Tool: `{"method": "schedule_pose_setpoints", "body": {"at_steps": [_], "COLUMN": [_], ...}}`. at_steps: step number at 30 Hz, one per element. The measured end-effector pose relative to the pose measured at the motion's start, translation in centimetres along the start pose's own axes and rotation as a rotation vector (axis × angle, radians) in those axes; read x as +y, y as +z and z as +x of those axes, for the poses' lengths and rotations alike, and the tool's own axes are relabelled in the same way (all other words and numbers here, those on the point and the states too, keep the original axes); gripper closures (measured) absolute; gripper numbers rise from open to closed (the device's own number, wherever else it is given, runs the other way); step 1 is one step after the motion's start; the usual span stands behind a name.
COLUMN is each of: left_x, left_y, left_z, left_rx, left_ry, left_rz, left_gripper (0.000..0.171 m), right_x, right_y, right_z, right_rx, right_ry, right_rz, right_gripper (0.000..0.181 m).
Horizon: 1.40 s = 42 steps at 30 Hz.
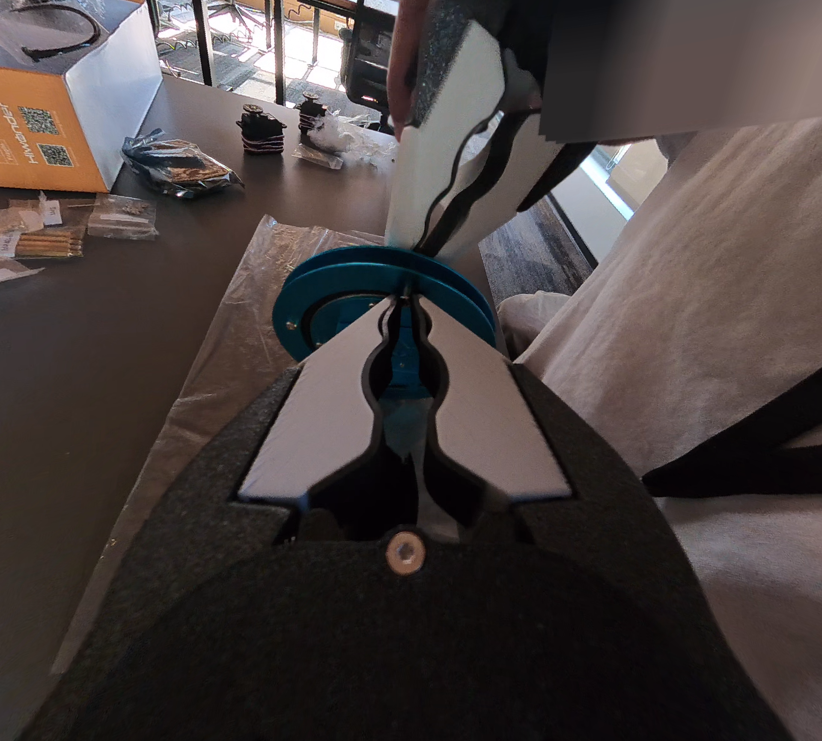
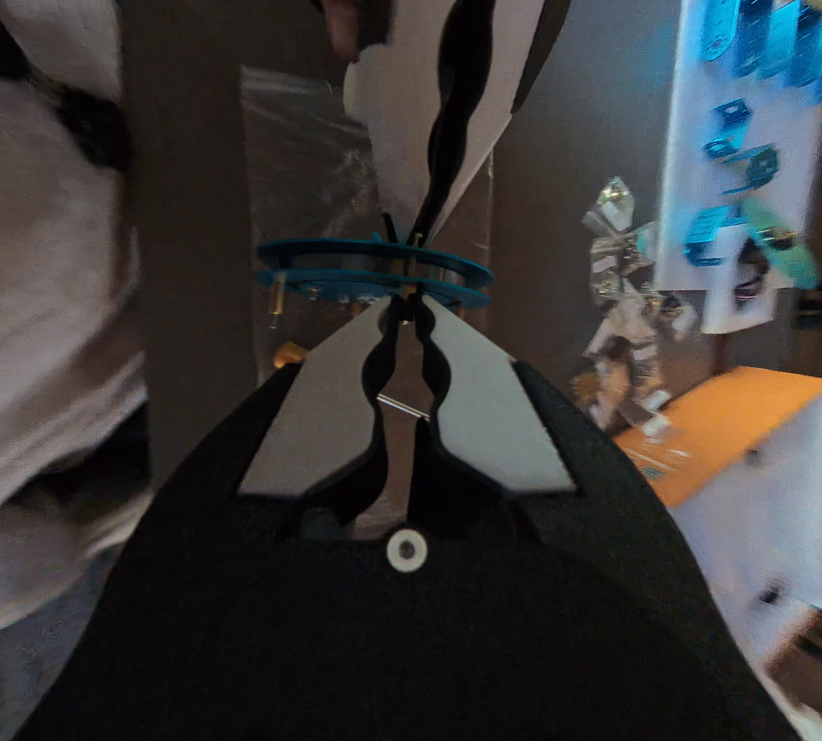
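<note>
A blue metal assembly of two round discs (image 1: 356, 275) joined by small metal posts is held up over a clear plastic bag (image 1: 249, 319) on the dark table. My left gripper (image 1: 402, 297) is shut on a small post at the near rim of the discs. My right gripper (image 1: 418, 248) comes down from above and pinches the far rim. In the right wrist view the blue discs (image 2: 338, 248) lie edge-on. The right gripper (image 2: 407, 306) is shut on a post below the lower disc, and the left gripper (image 2: 413, 235) grips from the far side.
An orange-and-white box (image 1: 53, 128), two black servos (image 1: 262, 132), a dark foil bag (image 1: 178, 168) and small bags of brass parts (image 1: 49, 243) lie on the left. A person's light clothing (image 1: 667, 275) is at the right. A white foam sheet with blue brackets (image 2: 734, 141) is farther off. The grippers are tip to tip, or close to it.
</note>
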State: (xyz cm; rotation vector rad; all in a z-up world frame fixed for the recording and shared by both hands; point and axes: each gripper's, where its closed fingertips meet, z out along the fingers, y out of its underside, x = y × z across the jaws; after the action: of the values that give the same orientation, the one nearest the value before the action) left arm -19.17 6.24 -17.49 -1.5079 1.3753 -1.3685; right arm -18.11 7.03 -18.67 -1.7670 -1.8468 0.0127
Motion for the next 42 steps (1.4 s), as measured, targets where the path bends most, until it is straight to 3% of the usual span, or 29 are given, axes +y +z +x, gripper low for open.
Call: {"method": "schedule_pose_setpoints", "body": {"at_steps": [2, 5, 10, 12, 14, 18, 20, 23, 24, 26, 29, 30, 32, 34, 37, 39, 41, 42], "left_x": [0.0, -0.1, 0.1, 0.0, 0.0, 0.0, 0.0, 0.1, 0.1, 0.0, 0.0, 0.1, 0.2, 0.2, 0.1, 0.1, 0.2, 0.2], "left_y": [0.2, 0.5, 0.9, 0.7, 0.6, 0.6, 0.7, 0.8, 0.9, 1.0, 1.1, 1.1, 1.0, 1.0, 1.0, 1.0, 1.0, 1.0], "left_z": [0.2, 0.5, 1.2, 0.8, 0.6, 0.5, 0.8, 1.2, 1.2, 1.1, 1.3, 1.4, 1.5, 1.5, 1.2, 1.4, 1.5, 1.6], "left_rx": [-0.021, -0.051, -0.049, -0.07, -0.071, -0.056, -0.039, -0.031, -0.037, -0.069, -0.069, -0.064, -0.053, -0.049, -0.056, -0.047, -0.039, -0.038], "left_ry": [0.051, 0.115, 0.163, 0.167, 0.157, 0.104, 0.106, 0.118, 0.127, 0.163, 0.187, 0.193, 0.183, 0.179, 0.157, 0.156, 0.164, 0.169], "left_rz": [-0.006, -0.01, -0.024, -0.022, -0.025, -0.019, -0.022, -0.03, -0.032, -0.029, -0.036, -0.036, -0.037, -0.037, -0.033, -0.033, -0.034, -0.033], "left_gripper": [0.168, 0.171, 0.171, 0.17, 0.17, 0.168, 0.169, 0.168, 0.168, 0.168, 0.171, 0.17, 0.17, 0.169, 0.17, 0.17, 0.17, 0.168], "right_x": [0.3, 0.3, -1.0, -1.3, -1.3, -0.3, 0.3, 0.8, 0.9, 0.9, -0.5, -0.9, -1.4, -1.2, 0.3, 0.4, 0.4, 0.3], "right_y": [0.0, -0.4, -2.2, -2.2, -1.9, -0.8, -0.2, -0.1, 0.0, -0.1, -1.5, -1.9, -2.2, -1.9, -0.5, -0.5, -0.4, -0.5], "right_z": [-0.1, -1.5, -3.3, -2.8, -2.8, -2.4, -2.2, -1.6, -1.6, -2.1, -3.9, -4.2, -4.3, -4.4, -3.1, -2.8, -2.9, -3.2], "right_rx": [-0.065, -0.472, -1.368, -1.496, -1.335, -0.636, -0.359, -0.14, -0.156, -0.391, -1.072, -1.256, -1.424, -1.266, -0.723, -0.504, -0.445, -0.523], "right_ry": [0.044, 0.402, 1.146, 1.273, 1.173, 0.639, 0.368, 0.057, 0.064, 0.303, 0.955, 1.069, 1.192, 1.064, 0.711, 0.466, 0.366, 0.422], "right_rz": [-0.063, -0.028, 0.033, 0.117, 0.184, 0.127, 0.033, -0.072, -0.096, -0.095, -0.022, 0.015, 0.062, 0.09, 0.02, -0.005, -0.044, -0.054], "right_gripper": [0.178, 0.179, 0.178, 0.177, 0.177, 0.167, 0.173, 0.177, 0.178, 0.179, 0.179, 0.178, 0.177, 0.177, 0.168, 0.177, 0.178, 0.178]}}
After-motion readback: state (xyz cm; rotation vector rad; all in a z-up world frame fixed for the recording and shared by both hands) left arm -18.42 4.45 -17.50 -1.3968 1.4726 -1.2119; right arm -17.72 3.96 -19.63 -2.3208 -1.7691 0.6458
